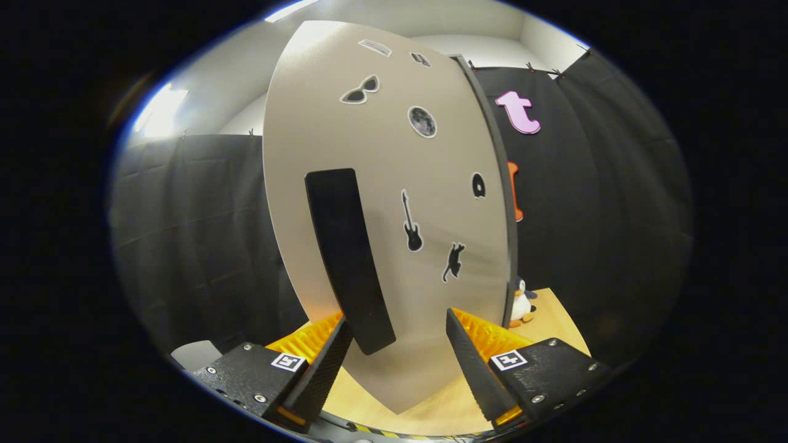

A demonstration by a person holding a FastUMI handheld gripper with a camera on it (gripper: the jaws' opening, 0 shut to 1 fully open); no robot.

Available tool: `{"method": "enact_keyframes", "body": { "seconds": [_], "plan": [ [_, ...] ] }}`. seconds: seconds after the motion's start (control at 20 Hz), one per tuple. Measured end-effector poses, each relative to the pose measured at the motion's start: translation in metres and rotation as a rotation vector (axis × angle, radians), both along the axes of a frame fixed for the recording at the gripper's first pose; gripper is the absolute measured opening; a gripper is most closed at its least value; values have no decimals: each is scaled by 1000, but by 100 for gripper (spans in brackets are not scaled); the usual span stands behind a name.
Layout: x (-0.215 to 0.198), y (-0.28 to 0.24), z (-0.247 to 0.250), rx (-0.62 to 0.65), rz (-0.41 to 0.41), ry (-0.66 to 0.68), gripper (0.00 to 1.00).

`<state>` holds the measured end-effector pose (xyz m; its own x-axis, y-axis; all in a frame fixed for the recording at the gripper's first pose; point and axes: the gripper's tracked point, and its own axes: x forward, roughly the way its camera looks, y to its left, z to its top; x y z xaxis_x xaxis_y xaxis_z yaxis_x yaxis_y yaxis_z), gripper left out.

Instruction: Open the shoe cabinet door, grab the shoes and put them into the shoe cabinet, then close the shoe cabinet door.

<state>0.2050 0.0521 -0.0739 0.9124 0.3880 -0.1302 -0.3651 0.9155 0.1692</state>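
Observation:
The shoe cabinet door point(394, 203) is a tall beige panel with small stickers, and it stands just ahead of my gripper point(400, 332). A long black handle point(348, 258) runs down the door's left part. Its lower end reaches between my fingers, close to the left finger point(323, 363). The right finger point(471, 363) stands apart from the handle, so the gripper is open and presses on nothing. The door's dark right edge point(505, 203) shows against the black cloth.
A small penguin toy point(522, 303) stands on the wooden table top point(554, 320) right of the door. Black cloth walls close the booth on the left and right. A grey object point(196, 354) lies low at the left, beside the left finger.

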Motion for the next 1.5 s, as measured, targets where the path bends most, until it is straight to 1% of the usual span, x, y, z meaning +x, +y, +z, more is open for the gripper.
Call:
{"method": "enact_keyframes", "body": {
  "seconds": [0.05,0.25,0.4,0.55,0.6,0.65,0.8,0.95,1.05,1.2,1.5],
  "plan": [
    [7,12,-1,1,11,-5,95],
    [34,52,-3,9,39,6,96],
    [56,79,-1,-16,46,-4,96],
    [83,99,-3,-5,54,9,97],
    [91,105,-2,-6,49,7,96],
    [83,102,-2,-15,41,-3,97],
    [90,107,2,-52,13,-32,96],
    [97,113,2,-31,1,-33,97],
    [101,115,4,-9,-33,-42,96],
    [104,116,3,-22,-88,-71,97],
    [108,119,3,-44,-139,-82,98]
  ]
}}
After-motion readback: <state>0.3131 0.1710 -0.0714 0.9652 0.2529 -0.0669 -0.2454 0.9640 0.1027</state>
